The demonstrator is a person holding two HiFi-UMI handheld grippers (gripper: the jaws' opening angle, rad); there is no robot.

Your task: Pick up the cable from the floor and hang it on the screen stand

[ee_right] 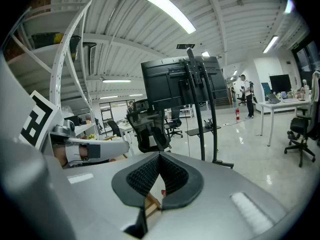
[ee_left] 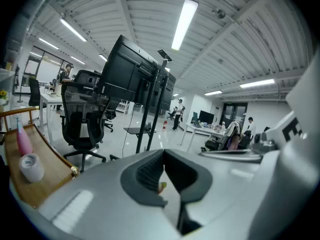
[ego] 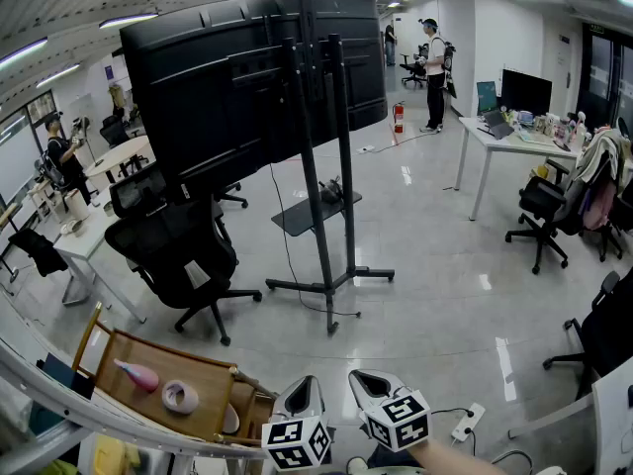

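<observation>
The large black screen (ego: 252, 77) hangs on a tall black stand (ego: 326, 166) in the middle of the room. A thin black cable (ego: 288, 240) drops from the screen to the floor by the stand's base (ego: 331, 285). A white power strip (ego: 465, 424) with its cord lies on the floor at the lower right. My left gripper (ego: 302, 386) and right gripper (ego: 362, 378) are side by side at the bottom edge, well short of the stand. Both are shut, with nothing between the jaws. The screen (ee_left: 132, 74) and the stand (ee_right: 197, 109) show ahead in both gripper views.
A black office chair (ego: 183, 255) stands left of the stand. At lower left, a wooden tray (ego: 148, 359) carries a pink bottle (ego: 136, 374) and a tape roll (ego: 180, 396). A white desk (ego: 504, 142) and chairs (ego: 544, 206) are at right. A person (ego: 433, 72) stands far back.
</observation>
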